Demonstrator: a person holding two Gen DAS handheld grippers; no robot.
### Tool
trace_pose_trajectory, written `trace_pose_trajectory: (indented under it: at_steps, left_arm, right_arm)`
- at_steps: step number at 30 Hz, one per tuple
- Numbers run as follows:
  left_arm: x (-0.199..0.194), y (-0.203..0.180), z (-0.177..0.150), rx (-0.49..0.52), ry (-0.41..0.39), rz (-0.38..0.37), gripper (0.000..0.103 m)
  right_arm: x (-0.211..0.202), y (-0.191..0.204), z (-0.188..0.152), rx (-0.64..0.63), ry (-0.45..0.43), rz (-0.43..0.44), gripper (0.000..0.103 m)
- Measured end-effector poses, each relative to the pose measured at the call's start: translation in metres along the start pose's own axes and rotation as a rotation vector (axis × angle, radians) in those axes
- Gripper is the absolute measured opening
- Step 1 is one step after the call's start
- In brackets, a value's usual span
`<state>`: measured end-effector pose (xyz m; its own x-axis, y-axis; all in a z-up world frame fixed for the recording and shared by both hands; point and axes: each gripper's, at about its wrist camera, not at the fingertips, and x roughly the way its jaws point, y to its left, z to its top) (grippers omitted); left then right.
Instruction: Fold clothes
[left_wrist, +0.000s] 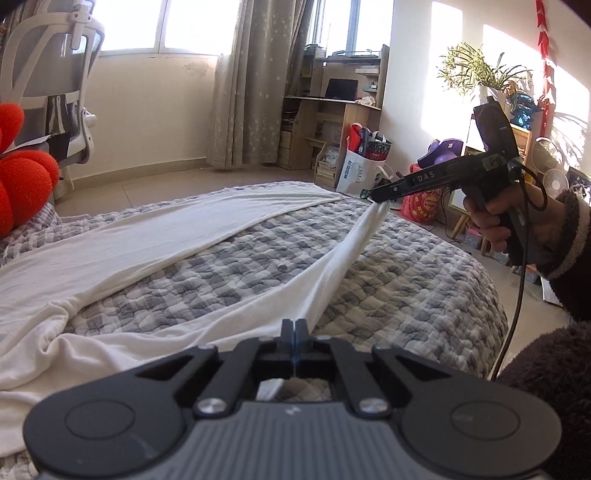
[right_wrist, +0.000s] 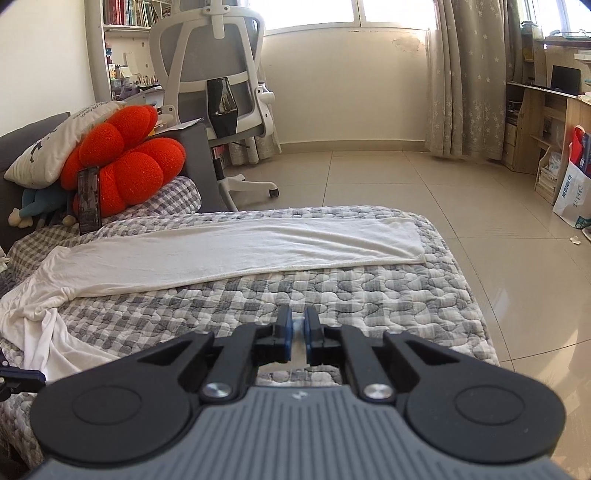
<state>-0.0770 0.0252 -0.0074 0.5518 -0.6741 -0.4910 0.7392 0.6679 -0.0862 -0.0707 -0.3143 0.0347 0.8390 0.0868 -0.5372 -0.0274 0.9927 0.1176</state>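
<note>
A grey checked quilt (right_wrist: 369, 295) covers the bed, and the white garment (left_wrist: 155, 236) lies spread across it, one long part flat, another drawn up off the quilt. The right gripper (left_wrist: 375, 195), marked "DAS" on its side, pinches that raised end tight. The left gripper (left_wrist: 294, 325) has its jaws fully together on the garment's near edge.
</note>
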Motion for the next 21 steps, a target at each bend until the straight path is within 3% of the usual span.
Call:
trace_pose_trajectory:
  at_steps: [6, 9, 13, 21]
  left_arm:
    - [-0.023, 0.002, 0.009, 0.006, -0.064, 0.018, 0.000]
    - [-0.028, 0.002, 0.011, -0.001, -0.066, -0.015, 0.000]
    - [-0.027, -0.002, 0.005, 0.019, -0.016, -0.071, 0.000]
    - [-0.017, 0.003, -0.013, 0.028, 0.129, -0.135, 0.000]
  right_arm:
    - [-0.030, 0.012, 0.000, -0.031, -0.059, 0.009, 0.008]
    - [-0.042, 0.014, -0.001, -0.040, -0.072, 0.015, 0.008]
    - [-0.053, 0.015, -0.012, -0.059, -0.058, 0.013, 0.008]
    - [-0.060, 0.006, -0.063, -0.024, 0.060, 0.062, 0.008]
